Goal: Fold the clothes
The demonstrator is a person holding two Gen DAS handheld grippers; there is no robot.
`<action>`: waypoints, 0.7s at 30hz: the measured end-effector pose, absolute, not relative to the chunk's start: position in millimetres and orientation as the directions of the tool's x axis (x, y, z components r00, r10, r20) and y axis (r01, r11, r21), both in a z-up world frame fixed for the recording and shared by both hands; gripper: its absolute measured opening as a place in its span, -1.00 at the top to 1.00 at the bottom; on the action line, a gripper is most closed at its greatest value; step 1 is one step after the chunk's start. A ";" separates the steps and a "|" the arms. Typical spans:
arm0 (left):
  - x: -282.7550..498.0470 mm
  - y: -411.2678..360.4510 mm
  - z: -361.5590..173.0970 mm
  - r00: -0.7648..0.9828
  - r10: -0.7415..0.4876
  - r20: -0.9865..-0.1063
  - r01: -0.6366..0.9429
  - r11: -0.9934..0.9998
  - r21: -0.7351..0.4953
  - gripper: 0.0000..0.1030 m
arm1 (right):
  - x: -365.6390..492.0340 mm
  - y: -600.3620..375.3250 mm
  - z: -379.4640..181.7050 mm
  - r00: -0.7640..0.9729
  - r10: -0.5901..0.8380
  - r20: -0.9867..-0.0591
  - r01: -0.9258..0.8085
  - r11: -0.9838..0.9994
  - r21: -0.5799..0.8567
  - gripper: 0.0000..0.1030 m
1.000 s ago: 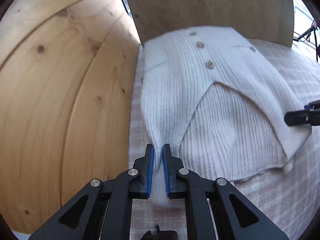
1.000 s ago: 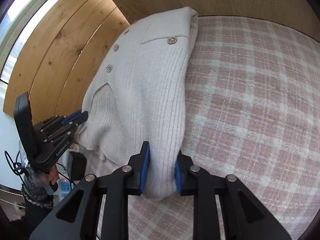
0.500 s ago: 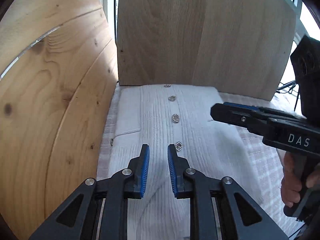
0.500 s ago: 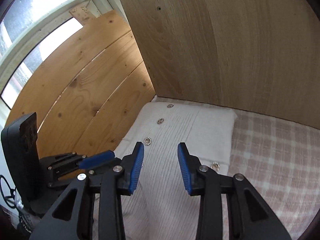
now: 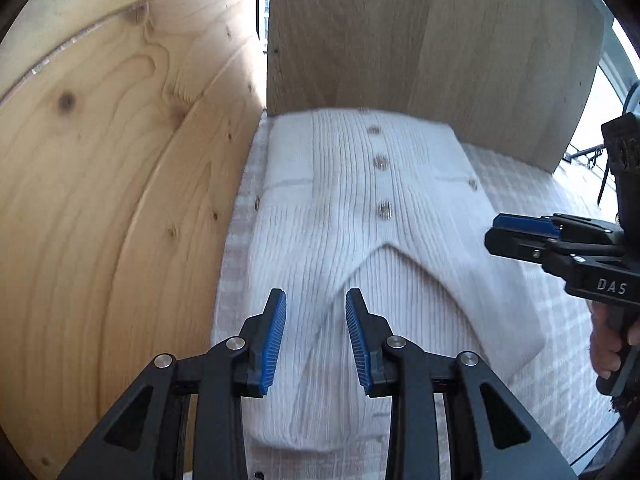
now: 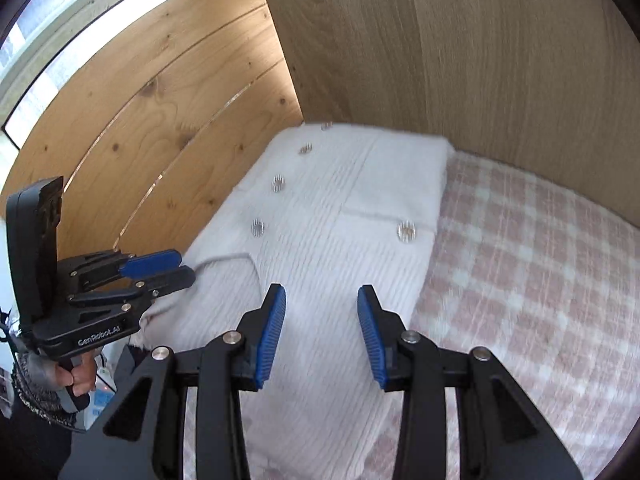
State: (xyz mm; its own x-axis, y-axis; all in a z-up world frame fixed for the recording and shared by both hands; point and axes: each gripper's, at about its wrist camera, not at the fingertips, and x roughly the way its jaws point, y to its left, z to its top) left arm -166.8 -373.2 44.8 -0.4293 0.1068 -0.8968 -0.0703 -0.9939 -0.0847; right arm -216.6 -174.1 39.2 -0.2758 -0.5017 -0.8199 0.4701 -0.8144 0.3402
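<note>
- Left gripper (image 5: 316,334): jaws apart and empty, having just been opening, with nothing between the blue pads (image 5: 274,336); they hang above the near part of the cardigan (image 5: 360,240).
- Right gripper (image 6: 322,332): jaws likewise released and just been opening, nothing between them, poised over the cardigan's right half.
- From the left wrist view, the right gripper juts in at the right edge over the cardigan's side, a hand (image 5: 608,344) on its grip.
- From the right wrist view, the left gripper shows at the left, by the cardigan's edge, held in a hand (image 6: 76,376).
- The cream ribbed cardigan lies folded and flat, button side up, a row of metal buttons (image 5: 385,210) running down its middle.
- It lies on a pink-and-white checked cloth (image 6: 520,280), tucked into the corner where two wooden panels (image 5: 120,200) meet.
- A window (image 6: 60,40) shows above the plank panel.
</note>
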 end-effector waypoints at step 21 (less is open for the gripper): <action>-29.1 -310.3 125.2 -0.572 0.121 -0.811 0.026 -0.986 -0.165 -0.45 | -36.8 -53.0 110.4 -0.436 -0.418 -0.797 0.438 -0.872 0.217 -0.10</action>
State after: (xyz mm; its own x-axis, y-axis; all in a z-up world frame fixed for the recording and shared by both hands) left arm -29.1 -310.3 125.2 -0.5725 0.1208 -0.8110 0.0262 -0.9859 -0.1653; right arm -36.8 -53.0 110.4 -0.4364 -0.4178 -0.7969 0.4384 -0.8722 0.2172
